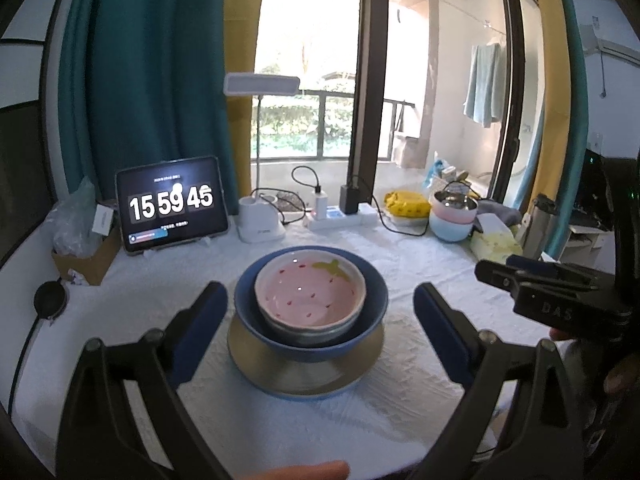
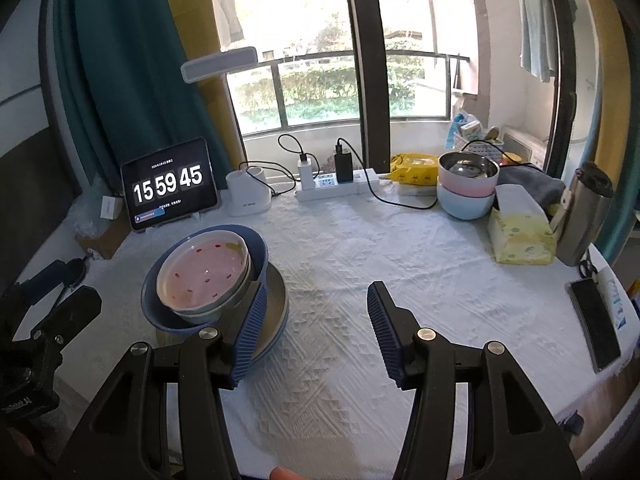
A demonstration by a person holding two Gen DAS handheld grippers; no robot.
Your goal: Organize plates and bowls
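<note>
A pink strawberry-patterned bowl (image 1: 310, 292) sits nested in a grey bowl and a wide blue bowl (image 1: 312, 346), all stacked on a grey plate (image 1: 304, 380) on the white tablecloth. My left gripper (image 1: 320, 294) is open, its blue pads wide on either side of the stack and nearer to me, touching nothing. In the right wrist view the pink bowl (image 2: 204, 276), blue bowl (image 2: 258, 248) and plate (image 2: 278, 300) lie left of my right gripper (image 2: 318, 292). It is open over bare cloth, its left pad in front of the plate's edge.
A tablet clock (image 1: 172, 204), lamp base (image 1: 260, 220) and power strip (image 2: 336, 188) line the back. Stacked pastel bowls with a steel one (image 2: 468, 184), a tissue pack (image 2: 520, 236), a steel flask (image 2: 584, 212) and a phone (image 2: 596, 328) crowd the right. A cardboard box (image 1: 84, 260) stands left.
</note>
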